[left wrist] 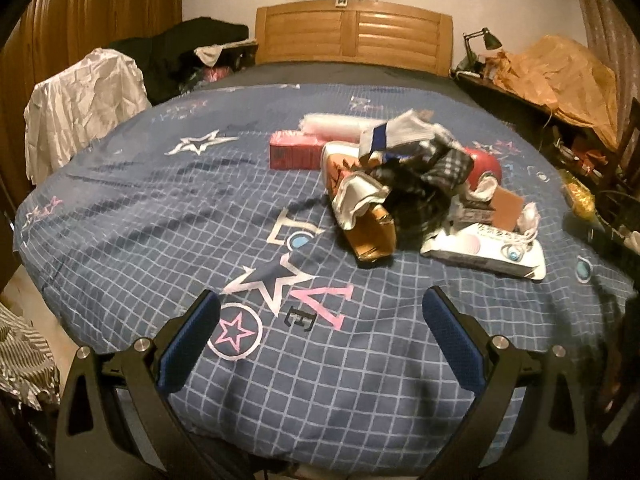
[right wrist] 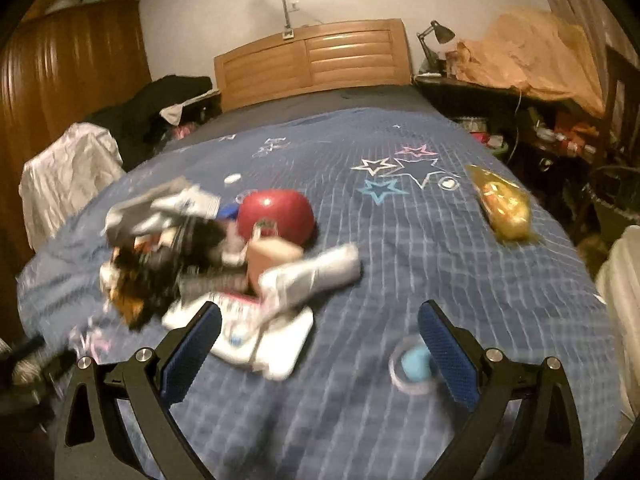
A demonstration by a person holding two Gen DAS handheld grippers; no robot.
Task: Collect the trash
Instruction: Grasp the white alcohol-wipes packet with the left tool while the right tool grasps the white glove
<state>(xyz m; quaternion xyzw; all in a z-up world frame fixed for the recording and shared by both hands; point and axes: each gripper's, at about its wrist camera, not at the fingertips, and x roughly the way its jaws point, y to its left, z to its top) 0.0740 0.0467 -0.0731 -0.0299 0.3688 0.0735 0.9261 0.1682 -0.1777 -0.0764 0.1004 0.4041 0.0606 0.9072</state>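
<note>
Right now you are holding both grippers spread wide and empty over the bed (left wrist: 120, 208): the left gripper (left wrist: 320, 340) is hanging above bare quilt short of the trash pile (left wrist: 420, 184), and the right gripper (right wrist: 320, 344) is hovering at the pile's (right wrist: 208, 248) near edge, by the white pack (right wrist: 264, 340). The pile is sitting mid-bed, loose and tangled: wrappers, cloth, a red box (left wrist: 296, 150) behind, a red bowl (right wrist: 276, 216) on its right side. A gold bag (right wrist: 502, 204) is lying well apart, near the bed's right edge.

You are risking a scatter if you are pinching into the heap blindly; the pieces are overlapping, so one pull is likely dragging neighbours off the quilt. The soft quilt may be bunching into the jaws with a thin wrapper. The right view is blurring, so you are probably moving too fast to aim. The gold bag is easy to overlook.
</note>
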